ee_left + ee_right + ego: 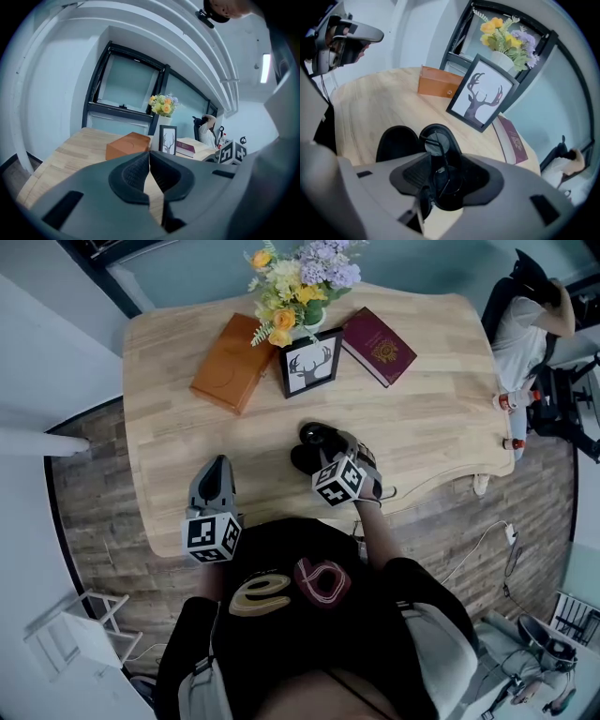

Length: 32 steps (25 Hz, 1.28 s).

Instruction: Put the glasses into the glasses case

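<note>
A black glasses case [314, 435] lies open on the wooden table [441, 409] just in front of me. In the right gripper view its lid [396, 143] is folded out to the left, and thin dark-rimmed glasses [434, 143] lie in its shell. My right gripper [324, 454] [445, 173] hangs over the case, pointing steeply down. It is open, with a pad on each side of the glasses and neither touching them. My left gripper [217, 467] [149, 158] rests low over the table's near left part. Its pads meet at the tips and hold nothing.
At the back of the table stand an orange-brown box [232, 362], a framed deer picture [309, 364], a vase of flowers [298, 282] and a maroon book [378, 345]. A person sits beyond the table's right end [530, 315]. The near table edge runs just below the grippers.
</note>
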Tool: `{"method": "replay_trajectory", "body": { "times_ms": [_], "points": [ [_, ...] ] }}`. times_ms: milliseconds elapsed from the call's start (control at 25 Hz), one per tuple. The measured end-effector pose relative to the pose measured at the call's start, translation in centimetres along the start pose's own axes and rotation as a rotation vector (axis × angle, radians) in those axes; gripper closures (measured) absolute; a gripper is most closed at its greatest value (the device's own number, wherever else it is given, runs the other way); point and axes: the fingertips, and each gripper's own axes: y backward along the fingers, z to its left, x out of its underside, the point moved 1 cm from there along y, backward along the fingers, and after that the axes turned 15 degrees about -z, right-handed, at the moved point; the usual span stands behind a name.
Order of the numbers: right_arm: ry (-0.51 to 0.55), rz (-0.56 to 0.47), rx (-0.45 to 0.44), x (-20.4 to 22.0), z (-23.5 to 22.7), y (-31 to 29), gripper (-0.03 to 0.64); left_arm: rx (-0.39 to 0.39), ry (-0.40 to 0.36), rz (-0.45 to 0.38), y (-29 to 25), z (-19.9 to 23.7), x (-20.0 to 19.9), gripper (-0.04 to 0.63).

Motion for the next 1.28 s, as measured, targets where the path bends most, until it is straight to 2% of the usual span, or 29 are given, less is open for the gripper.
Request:
{"method": "replay_trajectory", "body": {
  "times_ms": [320,560,760,920,1040,1160,1280],
  "points": [
    [-0.155,-0.103,0.106,-2.9,-0.6,4.1,0.399,0.063,0.03,0.001,0.6,-0.4,0.1,0.577],
    [-0.302,-0.211,0.184,-5.4,-0.6,7.9,0.397,0.155,0.041,0.011,1.1,-1.5,0.2,0.577],
    [-0.33,-0.253,0.227,-6.1,0.9,10.7,0.397,0.234,0.049,0.016,1.5,-2.5,0.1,0.577],
    [-0.429,-0.317,0.276,-6.5,1.8,12.4,0.397,0.299,0.058,0.03,1.8,-3.4,0.2,0.577],
    [-0.501,-0.384,0.353,-6.9,1.8,14.2,0.397,0.347,0.057,0.039,2.2,-4.2,0.2,0.577],
    [-0.477,-0.412,0.454,-7.0,1.7,16.0,0.399,0.392,0.052,0.035,2.3,-5.0,0.1,0.577],
    [-0.534,-0.439,0.493,-6.9,2.1,17.2,0.399,0.441,0.051,0.033,2.4,-5.9,-0.3,0.577]
  ]
}}
